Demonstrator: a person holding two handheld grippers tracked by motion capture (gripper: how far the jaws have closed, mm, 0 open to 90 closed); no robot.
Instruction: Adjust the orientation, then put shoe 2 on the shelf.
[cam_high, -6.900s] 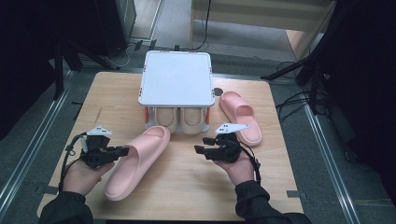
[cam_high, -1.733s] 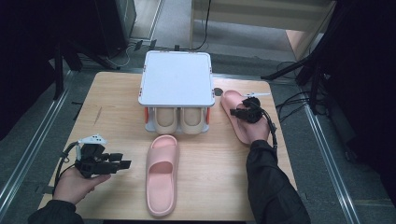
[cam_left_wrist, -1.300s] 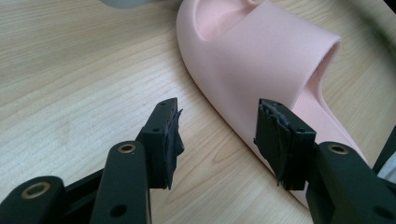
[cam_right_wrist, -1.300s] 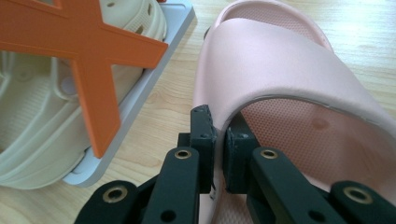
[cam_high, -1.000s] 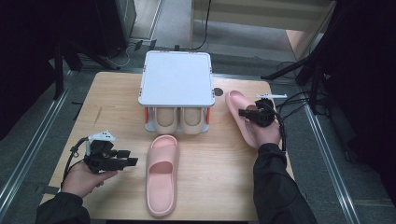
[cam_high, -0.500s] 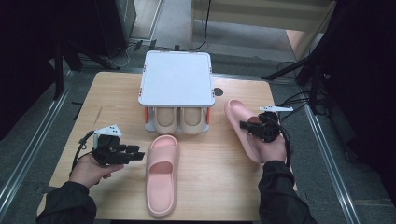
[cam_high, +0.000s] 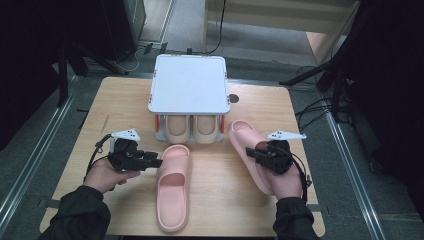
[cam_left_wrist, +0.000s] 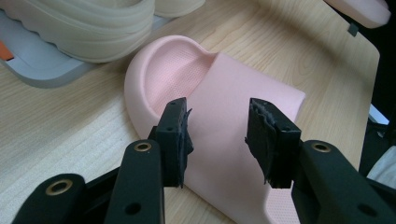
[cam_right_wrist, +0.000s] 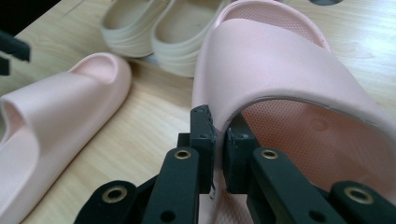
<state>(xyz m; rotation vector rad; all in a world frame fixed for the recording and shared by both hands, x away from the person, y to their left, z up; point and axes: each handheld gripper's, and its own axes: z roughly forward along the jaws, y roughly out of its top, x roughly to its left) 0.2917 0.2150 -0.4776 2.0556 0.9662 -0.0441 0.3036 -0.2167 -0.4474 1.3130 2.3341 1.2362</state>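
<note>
A light wooden table with rounded corners (cam_high: 125, 105) carries everything here. At its far middle stands a small grey rack with a flat white top and orange fittings (cam_high: 188, 84), and two cream foam slippers (cam_high: 191, 129) sit side by side on the rack's low grey shelf (not on the wood itself). A pink foam slide slipper (cam_high: 173, 192) lies flat on the bare wood just to the right of the left gripper (cam_high: 156, 162), just ahead of its jaws. A second pink foam slide (cam_high: 243, 137) lies farther right, its rim at the right gripper (cam_high: 251, 153). A small dark round hole (cam_high: 233, 98) marks the board beyond that gripper.
</note>
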